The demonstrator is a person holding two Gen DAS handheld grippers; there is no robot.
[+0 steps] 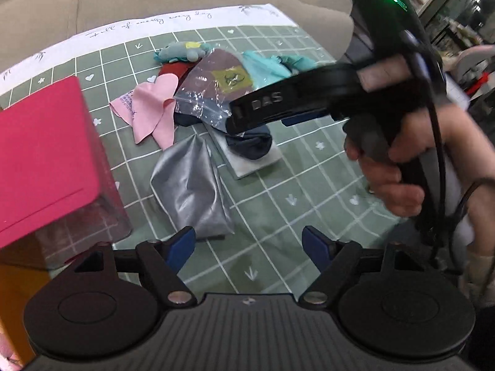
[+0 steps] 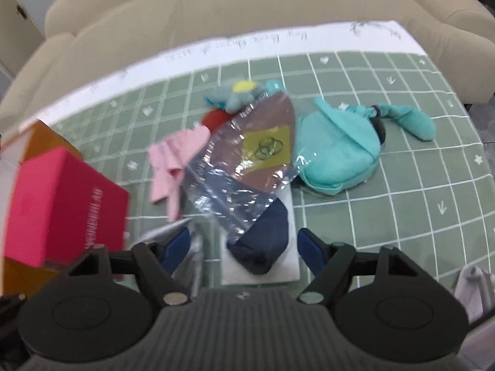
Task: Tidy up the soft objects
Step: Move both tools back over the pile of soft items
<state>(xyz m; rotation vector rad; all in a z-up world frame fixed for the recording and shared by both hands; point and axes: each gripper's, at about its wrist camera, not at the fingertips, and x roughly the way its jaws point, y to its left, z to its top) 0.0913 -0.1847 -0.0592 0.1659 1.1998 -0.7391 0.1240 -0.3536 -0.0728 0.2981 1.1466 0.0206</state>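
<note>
A pile of soft things lies on the green checked cloth [image 1: 278,204]: a silver satin pouch [image 1: 193,191], a pink cloth [image 1: 153,108], a clear plastic bag with a yellow label [image 1: 216,89], a dark blue sock [image 1: 250,145] on a white pad, a teal cloth bag [image 2: 337,151] and a small grey-blue plush [image 1: 182,52]. My left gripper [image 1: 249,247] is open and empty, just short of the silver pouch. My right gripper [image 2: 243,247] is open, its fingers either side of the blue sock [image 2: 263,241]; it also shows in the left wrist view [image 1: 244,117].
A pink box [image 1: 43,154] stands at the left on an orange box [image 1: 15,303]; it also shows in the right wrist view [image 2: 62,207]. A beige sofa [image 2: 247,9] runs behind the table. The cloth's white border [image 1: 154,24] marks the far edge.
</note>
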